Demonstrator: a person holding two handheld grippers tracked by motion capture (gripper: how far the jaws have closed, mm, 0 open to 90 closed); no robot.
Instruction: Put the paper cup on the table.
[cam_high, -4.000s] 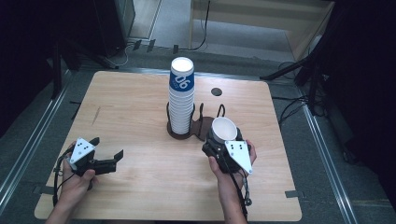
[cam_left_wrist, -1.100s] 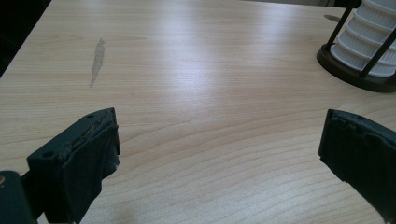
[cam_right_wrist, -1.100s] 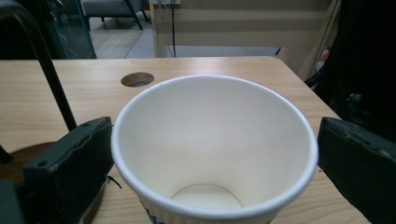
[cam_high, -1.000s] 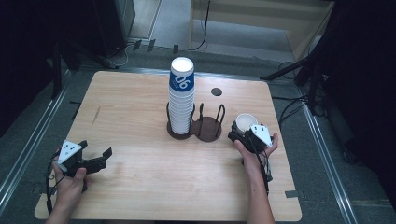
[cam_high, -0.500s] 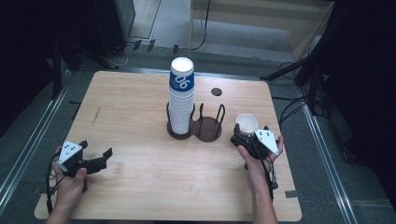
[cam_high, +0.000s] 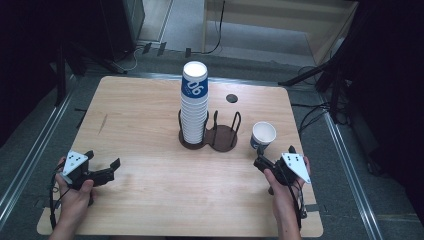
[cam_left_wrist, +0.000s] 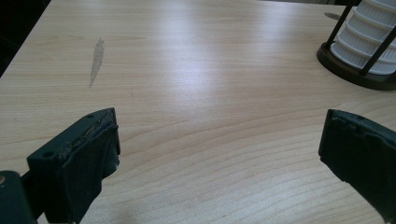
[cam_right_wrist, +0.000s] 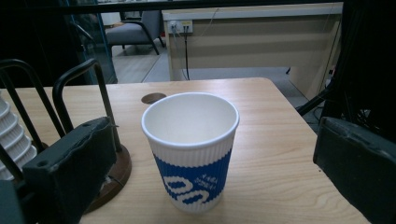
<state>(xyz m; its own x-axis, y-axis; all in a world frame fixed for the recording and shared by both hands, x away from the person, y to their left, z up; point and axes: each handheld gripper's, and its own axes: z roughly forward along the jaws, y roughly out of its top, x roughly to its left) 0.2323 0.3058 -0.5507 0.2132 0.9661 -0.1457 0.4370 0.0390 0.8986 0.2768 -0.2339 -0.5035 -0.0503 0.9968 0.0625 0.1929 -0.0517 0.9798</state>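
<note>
Cup (cam_high: 263, 134): upright on table (cam_high: 140, 200), beside rack (cam_high: 222, 136), just ahead of your right gripper (cam_high: 266, 161), jaws spread, not touching. Your left gripper (cam_high: 107, 169): jaws spread, holding nothing.

The table (cam_high: 150, 125) is a pale wooden top with rounded corners and a long grey smear (cam_left_wrist: 96, 55) in the grain toward its far left part. A small round hole (cam_high: 231, 98) is cut near its far edge. Near the middle stands a dark two-ring holder (cam_high: 212, 138) with upright wire loops; its left ring carries a tall stack of cups (cam_high: 194, 102), white-ribbed with blue print at the top, while its right ring stands bare. Just to the right of the holder, apart from it, a single paper cup (cam_high: 263, 134) stands upright and open-mouthed on the wood, white above and blue below.
</note>
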